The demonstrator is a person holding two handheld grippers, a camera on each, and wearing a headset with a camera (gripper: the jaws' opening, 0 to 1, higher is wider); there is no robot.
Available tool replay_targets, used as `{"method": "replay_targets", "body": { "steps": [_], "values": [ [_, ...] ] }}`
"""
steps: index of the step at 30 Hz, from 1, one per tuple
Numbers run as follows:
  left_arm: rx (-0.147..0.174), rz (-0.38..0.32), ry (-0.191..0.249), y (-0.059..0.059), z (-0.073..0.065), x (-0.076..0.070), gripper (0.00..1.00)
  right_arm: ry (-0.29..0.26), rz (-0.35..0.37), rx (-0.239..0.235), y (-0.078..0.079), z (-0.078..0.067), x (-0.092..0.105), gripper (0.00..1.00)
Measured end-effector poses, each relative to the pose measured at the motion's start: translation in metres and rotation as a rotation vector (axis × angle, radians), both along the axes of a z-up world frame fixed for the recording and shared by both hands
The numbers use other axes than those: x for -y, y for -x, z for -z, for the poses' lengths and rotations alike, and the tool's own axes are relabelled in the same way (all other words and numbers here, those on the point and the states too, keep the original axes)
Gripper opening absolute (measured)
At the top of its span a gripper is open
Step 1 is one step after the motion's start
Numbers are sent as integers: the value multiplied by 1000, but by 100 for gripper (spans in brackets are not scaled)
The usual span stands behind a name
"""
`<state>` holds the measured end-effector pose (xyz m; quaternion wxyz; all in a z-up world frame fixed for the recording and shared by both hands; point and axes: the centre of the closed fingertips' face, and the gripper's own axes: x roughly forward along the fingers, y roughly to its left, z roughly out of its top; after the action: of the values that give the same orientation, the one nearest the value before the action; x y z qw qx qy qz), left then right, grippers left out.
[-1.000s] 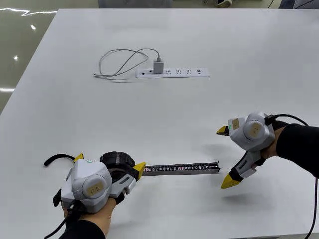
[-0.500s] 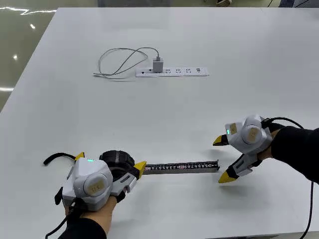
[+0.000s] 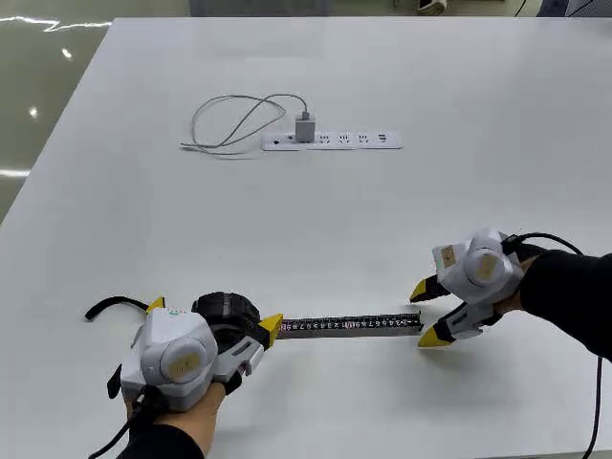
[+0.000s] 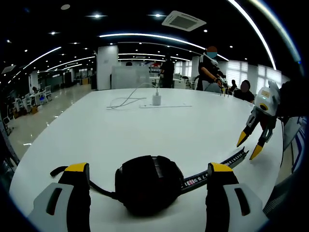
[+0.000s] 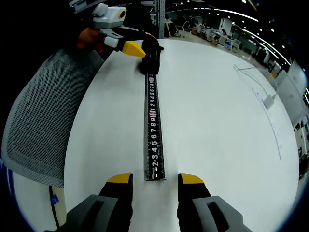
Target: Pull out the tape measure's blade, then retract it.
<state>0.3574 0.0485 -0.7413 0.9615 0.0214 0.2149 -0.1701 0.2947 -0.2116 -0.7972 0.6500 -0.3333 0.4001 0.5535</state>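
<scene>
Left gripper (image 4: 148,168): jaws spread wide, one on each side of the black tape measure (image 4: 149,183), with bare desk (image 3: 382,220) showing in the gap on both sides, so nothing is pinched. The tape measure sits on the desk near its front edge. A black strap (image 3: 110,306) trails from it past the gripper's outer jaw. The blade (image 3: 349,325) is pulled out and lies flat on the desk, numbers up. It runs straight from the case, past the tip of the inner jaw, toward the right gripper (image 5: 156,178). That gripper's jaws are also spread. The blade's free end (image 5: 155,178) lies between the yellow tips with a gap on each side, so it is not clamped. In the head view this gripper is held low, tips pointing at the blade's end. Farther back on the desk, well apart from both grippers, lies a white power strip (image 3: 332,140) with a charger (image 3: 304,127) plugged in and a loose white cable (image 3: 234,120) looped beside it.
</scene>
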Motion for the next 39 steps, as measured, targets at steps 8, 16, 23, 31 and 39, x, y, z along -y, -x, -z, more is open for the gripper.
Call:
{"method": "replay_targets", "body": {
  "steps": [8,16,23,31,39],
  "values": [
    [-5,0,-1,0,1,1,99,0,-7,-16,2,3,1,23],
    [-2,0,2,-2,-1,2,99,-3,-12,-15,2,4,0,17],
    [-6,-2,4,-1,0,2,99,8,-21,-18,0,7,0,12],
    [-16,-28,10,-2,2,-2,98,26,5,-53,-1,8,-1,11],
    [-18,-31,-7,-4,7,-5,91,92,-17,-42,-1,9,0,11]
  ]
}}
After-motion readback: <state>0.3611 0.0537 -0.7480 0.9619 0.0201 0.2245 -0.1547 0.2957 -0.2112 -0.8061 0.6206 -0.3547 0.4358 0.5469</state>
